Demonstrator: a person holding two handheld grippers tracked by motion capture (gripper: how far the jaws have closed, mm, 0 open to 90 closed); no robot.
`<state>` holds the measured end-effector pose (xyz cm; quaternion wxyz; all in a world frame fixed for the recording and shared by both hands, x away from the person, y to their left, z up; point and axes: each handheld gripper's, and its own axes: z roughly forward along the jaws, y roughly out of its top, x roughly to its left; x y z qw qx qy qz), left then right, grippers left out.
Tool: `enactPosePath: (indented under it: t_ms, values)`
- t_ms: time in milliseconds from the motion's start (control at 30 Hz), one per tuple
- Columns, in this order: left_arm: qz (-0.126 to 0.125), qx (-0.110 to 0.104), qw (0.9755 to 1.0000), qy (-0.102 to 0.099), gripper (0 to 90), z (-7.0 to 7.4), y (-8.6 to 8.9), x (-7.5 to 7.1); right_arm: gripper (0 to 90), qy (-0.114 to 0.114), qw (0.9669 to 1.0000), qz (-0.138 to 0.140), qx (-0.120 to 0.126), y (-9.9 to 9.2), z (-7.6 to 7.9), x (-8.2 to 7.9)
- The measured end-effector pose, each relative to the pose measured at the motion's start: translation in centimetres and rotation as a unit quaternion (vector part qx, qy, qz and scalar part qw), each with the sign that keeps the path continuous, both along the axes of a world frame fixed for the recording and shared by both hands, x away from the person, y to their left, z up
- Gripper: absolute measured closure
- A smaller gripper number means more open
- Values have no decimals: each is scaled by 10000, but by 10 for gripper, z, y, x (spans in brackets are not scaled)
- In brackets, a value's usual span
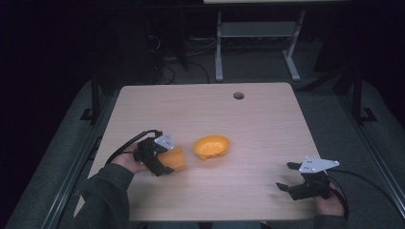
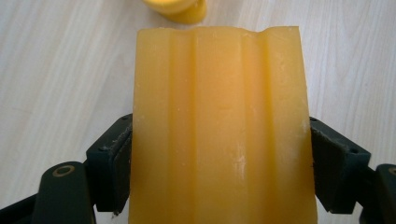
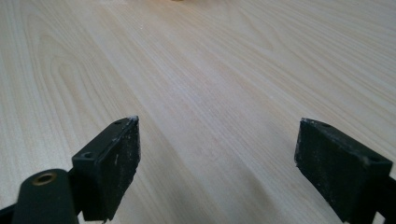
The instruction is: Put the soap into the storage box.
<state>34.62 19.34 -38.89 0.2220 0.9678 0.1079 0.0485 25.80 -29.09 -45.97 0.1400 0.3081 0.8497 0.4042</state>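
Firmly, the left gripper (image 1: pixel 162 164) clamps a waxy, ridged orange block (image 2: pixel 219 126) between its matte black pads, at seven o'clock on the pale wood-grain worktop (image 1: pixel 258 124). Toward three o'clock of it rests a glossy yellow perforated bowl (image 1: pixel 211 146). At five o'clock the right gripper (image 1: pixel 286 176) gapes wide, empty.
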Motion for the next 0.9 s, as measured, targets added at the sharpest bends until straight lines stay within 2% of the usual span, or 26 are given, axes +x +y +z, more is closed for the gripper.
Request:
enactPosePath:
  t_ms: [167, 233, 600, 900]
  values:
    - [-47, -49, 10000, -56, 208, 6, -7, 4, 137, -39, 10000, 20, 6, -1, 0, 0]
    - [-78, -3, 9999, -91, 208, 8, -10, 6, 137, -48, 10000, 23, 9, -1, 1, 0]
    - [-219, 38, 9997, -77, 209, 15, -22, 17, 137, -41, 10000, 22, 19, -1, 1, 0]
    - [-267, -7, 9996, -61, 209, 21, -31, 25, 137, -52, 10000, 30, 24, -1, 1, 1]
